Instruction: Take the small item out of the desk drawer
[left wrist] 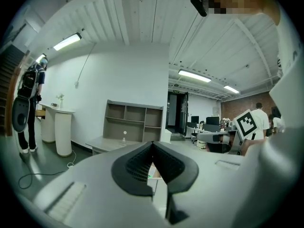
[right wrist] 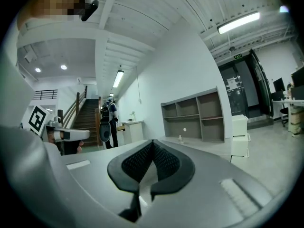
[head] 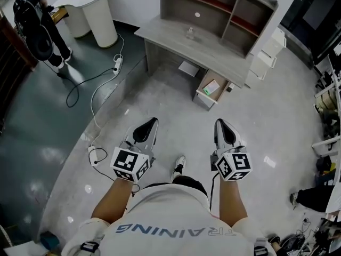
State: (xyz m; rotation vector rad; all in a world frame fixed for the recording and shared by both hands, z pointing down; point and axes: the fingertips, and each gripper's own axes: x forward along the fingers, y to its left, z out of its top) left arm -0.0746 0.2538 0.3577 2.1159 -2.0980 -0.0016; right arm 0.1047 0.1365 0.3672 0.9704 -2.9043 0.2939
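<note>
- our left gripper (head: 153, 122) is clenched. its two jaws press together and there is nothing between them.
- our right gripper (head: 220, 122) is clenched too, and it holds nothing.
- we hold both grippers out in front of our belly, side by side, pointing toward the desk. we think they are shut and empty because we stand well apart from the desk and there is nothing to grab here yet.
- each gripper has a cube with black and white squares on it. the squares are patterns, not words.
- our shirt (head: 176, 229) has grey letters that say "training". they look upside down from our head.
- a white cable (head: 96, 97) lies on the floor to our left and runs up to a power strip (head: 117, 64).
- the desk (head: 170, 39) stands by the wall with a shelf unit (head: 213, 7) on top. a small bottle (head: 190, 33) stands on the desk.
- the drawer (head: 202, 99) is low on the desk's right side and is pulled open, so we can look down into it.
- the small item (head: 211, 87) lies inside the drawer. it looks white and green, and any writing on it is too small to read.
- we think the job has hardly begun: we need to go closer and open a gripper.
</note>
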